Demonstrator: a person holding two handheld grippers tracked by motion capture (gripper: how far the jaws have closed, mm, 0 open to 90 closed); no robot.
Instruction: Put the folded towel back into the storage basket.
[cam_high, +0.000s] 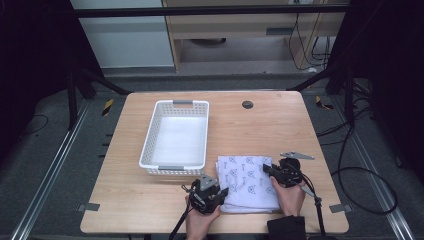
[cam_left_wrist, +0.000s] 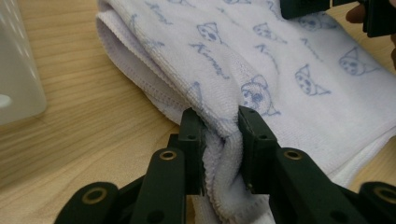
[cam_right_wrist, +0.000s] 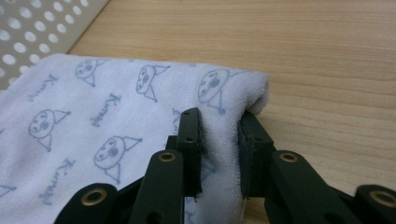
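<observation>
A folded white towel (cam_high: 247, 181) printed with blue cartoon faces lies flat on the wooden table (cam_high: 150, 195), near its front edge. My left gripper (cam_high: 221, 191) is shut on the towel's near left edge; in the left gripper view the cloth (cam_left_wrist: 261, 60) bunches between the black pads (cam_left_wrist: 194, 135). My right gripper (cam_high: 266, 170) is shut on the towel's right edge. In the right gripper view the folded edge (cam_right_wrist: 116, 107) is pinched between the jaws, by the far corner. A hand holds each gripper.
A white perforated basket (cam_high: 176, 137) stands just left of and behind the towel, its rim close to the left gripper. A round dark grommet (cam_high: 247, 104) sits near the table's far edge. Cables trail off the table's right side.
</observation>
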